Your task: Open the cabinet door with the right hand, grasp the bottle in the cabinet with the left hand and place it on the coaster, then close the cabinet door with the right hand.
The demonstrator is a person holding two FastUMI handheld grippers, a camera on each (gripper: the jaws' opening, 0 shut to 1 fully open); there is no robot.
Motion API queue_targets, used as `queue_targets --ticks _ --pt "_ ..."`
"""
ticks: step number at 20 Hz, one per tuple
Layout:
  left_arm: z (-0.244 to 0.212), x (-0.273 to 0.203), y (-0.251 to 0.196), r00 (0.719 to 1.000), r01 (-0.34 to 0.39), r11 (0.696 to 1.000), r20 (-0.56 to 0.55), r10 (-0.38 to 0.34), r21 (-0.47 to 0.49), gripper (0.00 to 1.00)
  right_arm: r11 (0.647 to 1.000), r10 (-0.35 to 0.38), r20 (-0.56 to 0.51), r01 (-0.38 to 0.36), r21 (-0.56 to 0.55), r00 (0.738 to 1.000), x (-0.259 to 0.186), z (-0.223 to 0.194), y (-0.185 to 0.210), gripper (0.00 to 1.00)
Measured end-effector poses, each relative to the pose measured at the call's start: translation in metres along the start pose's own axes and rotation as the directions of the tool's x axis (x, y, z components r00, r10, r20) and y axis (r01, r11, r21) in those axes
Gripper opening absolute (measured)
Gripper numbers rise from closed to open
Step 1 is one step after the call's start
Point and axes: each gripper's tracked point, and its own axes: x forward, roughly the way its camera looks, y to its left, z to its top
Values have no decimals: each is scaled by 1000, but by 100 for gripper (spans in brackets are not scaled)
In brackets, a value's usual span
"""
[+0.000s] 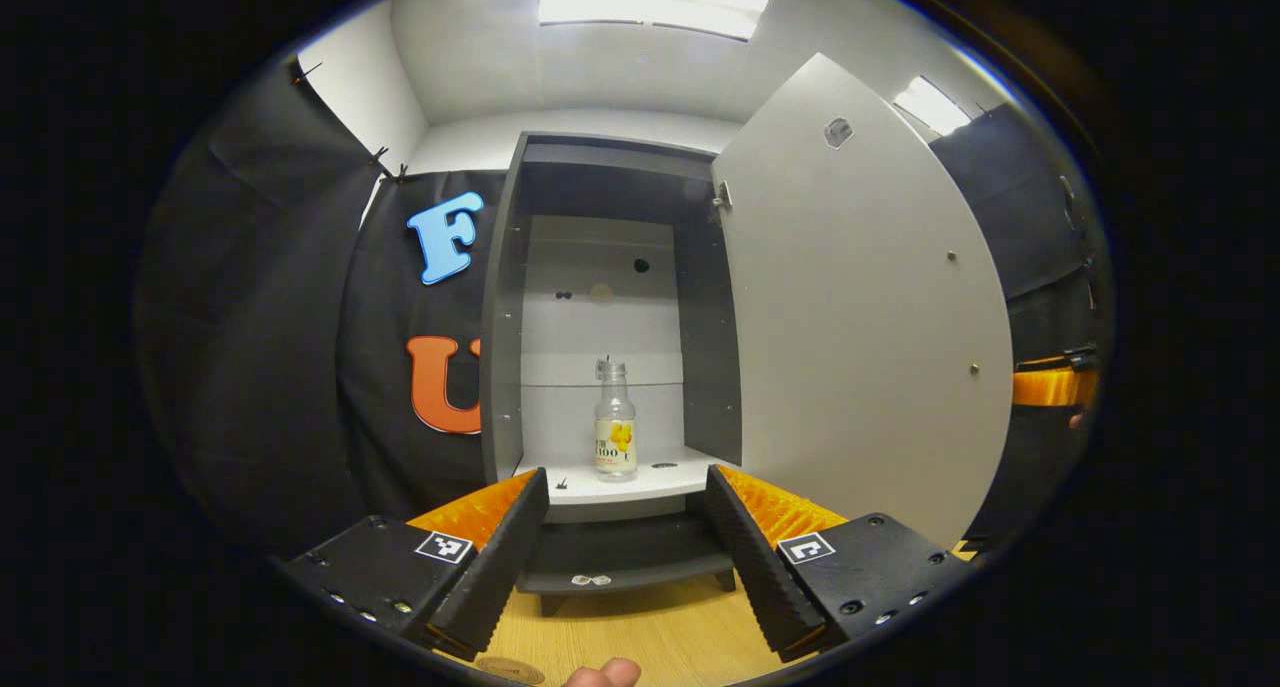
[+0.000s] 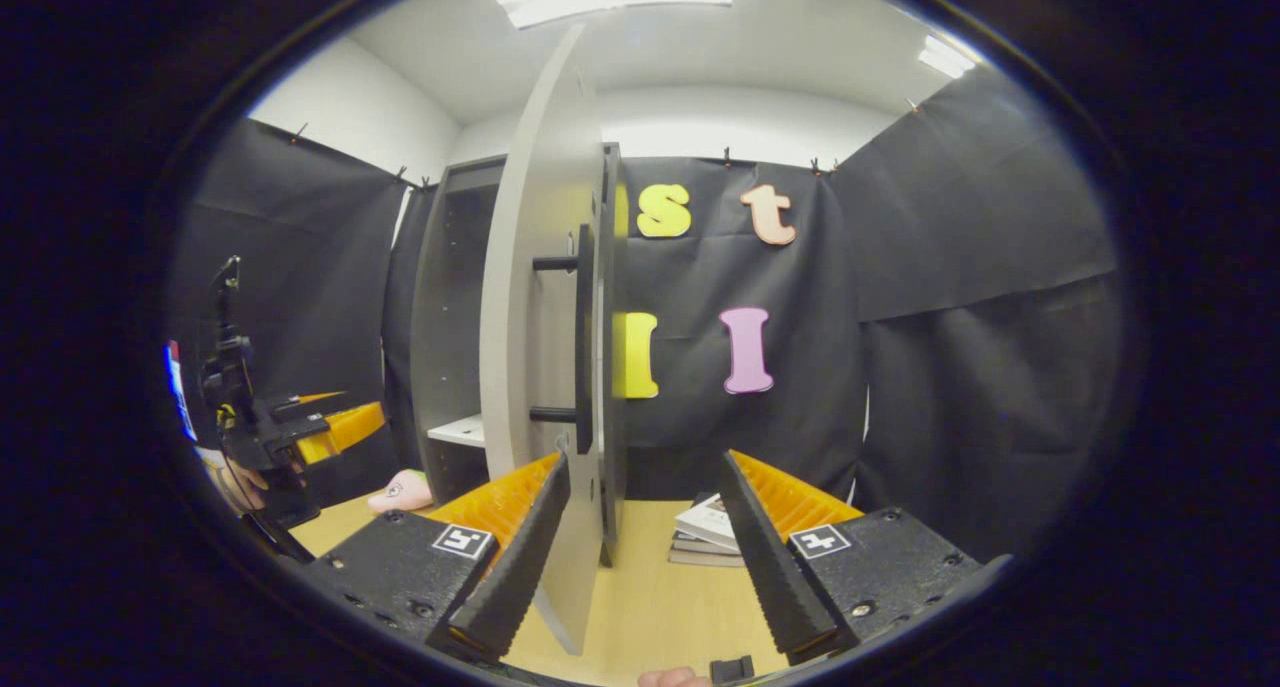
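A clear bottle [image 1: 615, 432] with a yellow label stands upright on the lower shelf of the grey cabinet [image 1: 505, 317]. The cabinet door [image 1: 860, 317] is swung wide open to the right. My left gripper [image 1: 628, 475] is open, short of the shelf, with the bottle framed between its fingers and apart from them. A round brown coaster [image 1: 510, 670] lies on the wooden table just below that gripper. My right gripper [image 2: 645, 467] is open beside the edge-on door [image 2: 545, 317]; the door's dark handle [image 2: 583, 337] is above its left finger, untouched.
A stack of books [image 2: 710, 532] lies on the table right of the door, and a pink toy [image 2: 400, 492] sits by the cabinet foot. The left gripper [image 2: 270, 427] shows far left, the right gripper [image 1: 1050, 387] behind the door. A fingertip [image 1: 600, 675] shows at the bottom.
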Motion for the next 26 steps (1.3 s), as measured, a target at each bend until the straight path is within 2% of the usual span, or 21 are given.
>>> queue_targets --ticks 4,8,12,19,26 --pt "9 56 0 1000 9 1000 10 -9 -27 95 1000 21 -2 -21 14 1000 2 -1 3 93" --pt "8 104 3 1000 -6 998 4 6 -68 95 1000 9 -15 -9 -3 1000 3 -4 0 93" --pt "-5 157 13 999 -40 999 -6 40 -16 95 1000 5 -40 -4 9 999 2 -9 -1 93" --pt "-24 240 25 997 -62 998 -51 62 -1 95 998 -67 -91 69 14 994 -10 -21 -21 93" --pt "-21 288 40 995 -89 996 -41 88 -12 95 989 -142 -125 145 11 982 -14 -26 -37 93"
